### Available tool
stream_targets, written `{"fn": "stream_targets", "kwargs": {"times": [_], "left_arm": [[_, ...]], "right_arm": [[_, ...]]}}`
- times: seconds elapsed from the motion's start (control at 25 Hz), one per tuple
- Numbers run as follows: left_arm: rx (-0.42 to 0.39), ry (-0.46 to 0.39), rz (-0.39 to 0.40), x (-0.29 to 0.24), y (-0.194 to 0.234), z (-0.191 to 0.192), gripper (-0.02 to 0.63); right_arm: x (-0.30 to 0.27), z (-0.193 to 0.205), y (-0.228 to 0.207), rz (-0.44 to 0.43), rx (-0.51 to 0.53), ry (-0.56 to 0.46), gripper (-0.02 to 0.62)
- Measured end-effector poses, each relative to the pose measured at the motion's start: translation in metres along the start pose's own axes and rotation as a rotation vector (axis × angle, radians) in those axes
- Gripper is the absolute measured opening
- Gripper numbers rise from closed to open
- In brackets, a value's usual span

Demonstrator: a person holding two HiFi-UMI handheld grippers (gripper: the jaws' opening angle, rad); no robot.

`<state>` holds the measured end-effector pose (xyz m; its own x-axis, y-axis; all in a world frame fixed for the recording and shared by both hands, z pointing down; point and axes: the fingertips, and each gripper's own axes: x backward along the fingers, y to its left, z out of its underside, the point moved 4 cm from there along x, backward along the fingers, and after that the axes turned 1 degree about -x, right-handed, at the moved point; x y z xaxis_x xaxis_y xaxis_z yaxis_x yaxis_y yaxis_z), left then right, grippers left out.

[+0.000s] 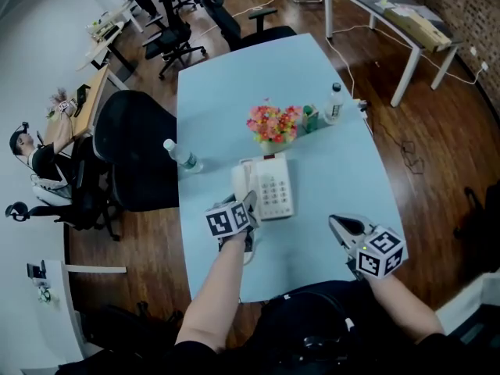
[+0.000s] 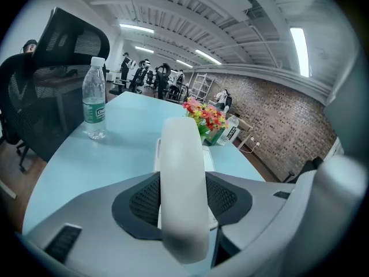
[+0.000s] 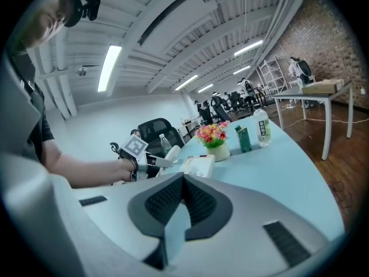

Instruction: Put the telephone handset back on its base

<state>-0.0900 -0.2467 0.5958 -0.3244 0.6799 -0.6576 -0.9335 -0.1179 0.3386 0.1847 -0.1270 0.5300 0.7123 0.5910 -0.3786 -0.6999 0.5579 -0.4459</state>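
A light blue table (image 1: 328, 178) is seen across the middle of the head view. The telephone base (image 1: 275, 187) is set on it, keypad up, just in front of a pot of flowers (image 1: 273, 125). The white handset (image 1: 239, 182) is found along the base's left edge, tilted in the right gripper view; whether it touches the cradle cannot be told. It is clamped across its middle by the left gripper (image 1: 248, 208), with a pad pressed to each side. The right gripper (image 1: 338, 223) is held well apart to the right above the table, its jaws closed on nothing. The pick-up and carry are judged done, while seating the handset in the cradle and letting it go are judged left
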Motion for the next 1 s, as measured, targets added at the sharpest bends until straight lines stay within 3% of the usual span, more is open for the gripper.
{"fn": "stream_targets", "kwargs": {"times": [0.6, 1.0], "left_arm": [[0.003, 0.114, -0.055, -0.057, 0.015, -0.004, 0.215], [-0.039, 0.130, -0.103, -0.067, 0.017, -0.003, 0.215]], "right_arm": [[-0.004, 0.006, -0.019, 0.041, -0.018, 0.007, 0.019], [-0.007, 0.005, -0.025, 0.046, -0.032, 0.003, 0.019]]}}
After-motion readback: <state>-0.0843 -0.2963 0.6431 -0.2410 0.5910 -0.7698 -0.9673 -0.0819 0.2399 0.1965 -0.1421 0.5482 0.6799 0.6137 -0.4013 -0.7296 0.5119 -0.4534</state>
